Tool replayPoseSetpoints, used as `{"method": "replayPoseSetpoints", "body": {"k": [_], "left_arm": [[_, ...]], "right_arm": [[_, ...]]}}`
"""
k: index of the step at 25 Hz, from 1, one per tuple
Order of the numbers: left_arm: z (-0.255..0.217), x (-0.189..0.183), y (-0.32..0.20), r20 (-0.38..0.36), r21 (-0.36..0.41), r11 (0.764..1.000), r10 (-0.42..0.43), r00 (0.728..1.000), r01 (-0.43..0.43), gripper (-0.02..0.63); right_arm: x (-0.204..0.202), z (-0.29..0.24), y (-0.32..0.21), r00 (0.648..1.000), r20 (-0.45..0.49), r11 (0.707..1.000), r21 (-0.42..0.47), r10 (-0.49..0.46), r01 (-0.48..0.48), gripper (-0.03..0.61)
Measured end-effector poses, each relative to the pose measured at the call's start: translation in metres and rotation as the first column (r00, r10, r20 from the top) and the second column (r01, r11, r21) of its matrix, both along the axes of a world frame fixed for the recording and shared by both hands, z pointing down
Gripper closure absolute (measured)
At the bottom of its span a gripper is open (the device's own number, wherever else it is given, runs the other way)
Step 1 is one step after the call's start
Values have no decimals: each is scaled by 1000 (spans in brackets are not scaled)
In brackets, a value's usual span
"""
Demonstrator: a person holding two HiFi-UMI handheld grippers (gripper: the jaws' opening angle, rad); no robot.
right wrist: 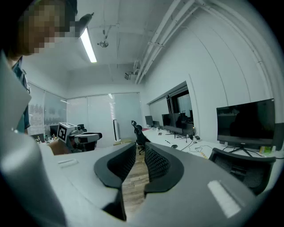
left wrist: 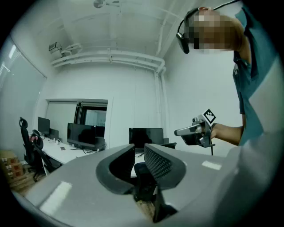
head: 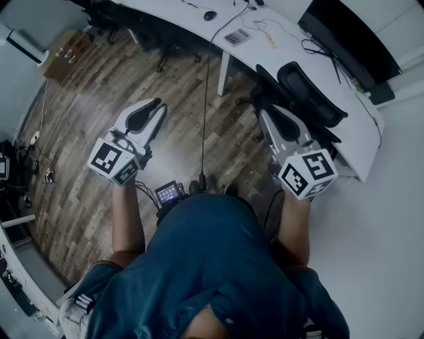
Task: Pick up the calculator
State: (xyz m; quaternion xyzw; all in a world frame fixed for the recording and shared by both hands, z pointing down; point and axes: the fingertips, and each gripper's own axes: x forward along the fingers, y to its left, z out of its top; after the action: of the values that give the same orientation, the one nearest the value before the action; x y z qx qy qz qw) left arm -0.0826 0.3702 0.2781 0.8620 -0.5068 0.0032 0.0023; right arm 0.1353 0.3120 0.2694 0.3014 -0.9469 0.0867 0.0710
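Note:
A small flat grey rectangle with a grid pattern (head: 237, 36), possibly the calculator, lies on the long white desk (head: 199, 14) far ahead of me; it is too small to make out for certain. My left gripper (head: 156, 104) is held level over the wooden floor, shut with nothing between its jaws (left wrist: 139, 150). My right gripper (head: 264, 112) is held in the air beside the desk's edge. Its jaws are also together and hold nothing (right wrist: 140, 148). Each gripper shows in the other's view: the right gripper (left wrist: 195, 131), the left gripper (right wrist: 75, 135). Both are well short of the desk top.
A black office chair (head: 308, 93) stands at the desk just ahead of the right gripper. A mouse (head: 210, 15), cables (head: 268, 33) and a dark monitor (head: 344, 33) are on the desk. Cardboard boxes (head: 66, 46) sit on the wooden floor (head: 86, 132) at far left.

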Motion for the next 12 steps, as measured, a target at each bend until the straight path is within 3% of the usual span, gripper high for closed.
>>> {"method": "replayPoseSetpoints", "body": {"k": [12], "left_arm": [[8,-16,-17,-18,-14,999,38,999,-38,548]], "right_arm": [[-19,10,-12,1000,3,999,-17,28,-28,505]]}}
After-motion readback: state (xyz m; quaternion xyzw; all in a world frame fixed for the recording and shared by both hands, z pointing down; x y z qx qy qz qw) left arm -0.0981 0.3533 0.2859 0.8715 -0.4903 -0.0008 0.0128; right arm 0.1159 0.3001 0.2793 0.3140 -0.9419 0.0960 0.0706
